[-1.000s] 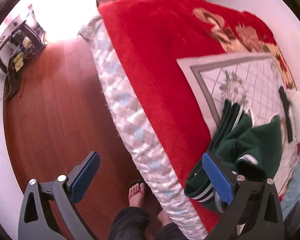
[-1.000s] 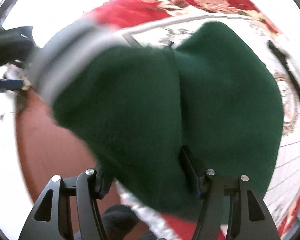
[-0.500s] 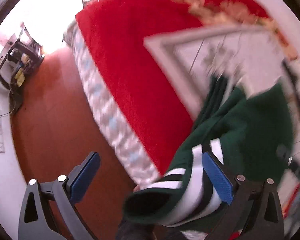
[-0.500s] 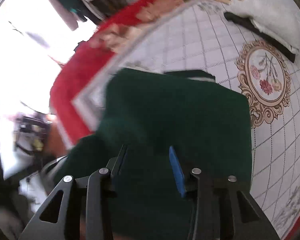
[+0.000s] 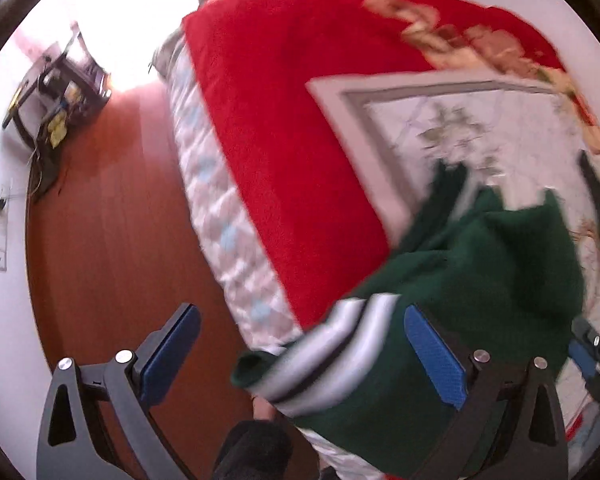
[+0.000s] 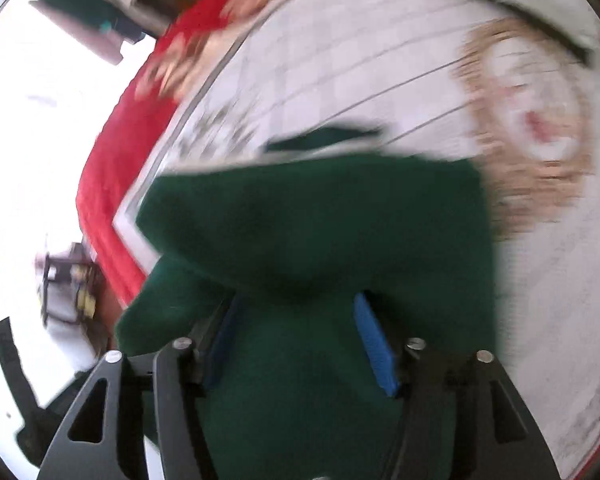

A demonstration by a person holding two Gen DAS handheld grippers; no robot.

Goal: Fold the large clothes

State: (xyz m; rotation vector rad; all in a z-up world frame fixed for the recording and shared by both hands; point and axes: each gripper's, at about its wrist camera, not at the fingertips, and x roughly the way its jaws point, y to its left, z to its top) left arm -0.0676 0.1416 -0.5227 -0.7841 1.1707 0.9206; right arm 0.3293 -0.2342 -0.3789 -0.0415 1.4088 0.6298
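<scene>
- Between the blue pads of my right hand-held gripper point(image 6: 300, 344) sits a thick bunch of the green garment point(image 6: 320, 232); its jaws have just been opening and now stand fairly wide, and through the blur I cannot tell whether the pads still press on the cloth.
- My left hand-held gripper point(image 5: 304, 352) is spread wide and holds nothing; the garment's white-striped cuff point(image 5: 332, 352) hangs in the gap, close to the right-hand pad, apart from the other.
- Ahead of both grippers the garment lies rumpled on the bed point(image 5: 292, 140), over the red blanket's edge and the white patterned quilt point(image 6: 380, 60).
- Below the left gripper I see wooden floor point(image 5: 100, 240) (and a bit of the person's dark trouser leg point(image 5: 252, 448)).
</scene>
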